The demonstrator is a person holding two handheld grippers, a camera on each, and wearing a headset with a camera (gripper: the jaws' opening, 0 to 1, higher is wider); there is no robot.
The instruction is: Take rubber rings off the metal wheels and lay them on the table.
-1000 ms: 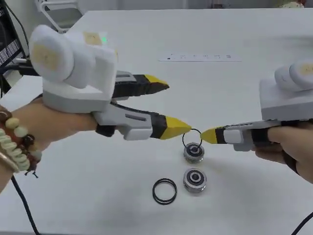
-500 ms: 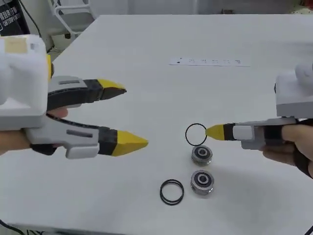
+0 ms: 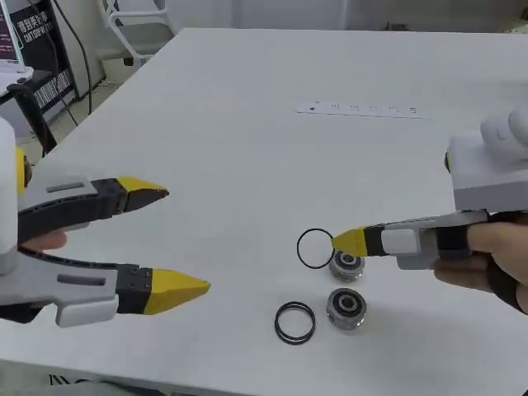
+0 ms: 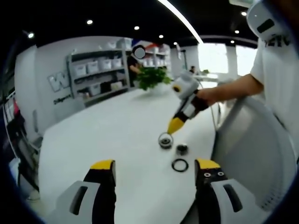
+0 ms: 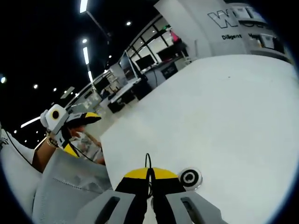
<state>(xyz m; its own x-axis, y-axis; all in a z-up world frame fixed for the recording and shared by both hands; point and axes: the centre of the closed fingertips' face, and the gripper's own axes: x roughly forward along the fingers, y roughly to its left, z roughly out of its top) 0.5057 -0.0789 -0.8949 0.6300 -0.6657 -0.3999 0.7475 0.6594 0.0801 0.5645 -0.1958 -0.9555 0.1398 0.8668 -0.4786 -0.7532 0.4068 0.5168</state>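
Observation:
My right gripper (image 3: 334,241) comes in from the right, shut on a thin black rubber ring (image 3: 314,248) that hangs just above the table (image 3: 247,140). Right under its tip sits one metal wheel (image 3: 346,264), with a second wheel (image 3: 346,306) nearer to me. More black rubber rings (image 3: 294,322) lie flat to the left of that second wheel. My left gripper (image 3: 186,241) is open and holds nothing, well to the left of the wheels. In the right gripper view the shut jaws pinch the ring (image 5: 147,161), beside a wheel (image 5: 189,177). The left gripper view shows both wheels (image 4: 164,140) ahead of its open jaws.
A printed paper strip (image 3: 363,109) lies farther back on the white table. The table's near edge runs along the bottom left of the head view. A chair (image 3: 136,16) and dark equipment (image 3: 37,49) stand beyond the table's far left corner.
My left gripper has drawn back to the left, away from the wheels, still open. My right gripper keeps the ring pinched and has eased it slightly left and down.

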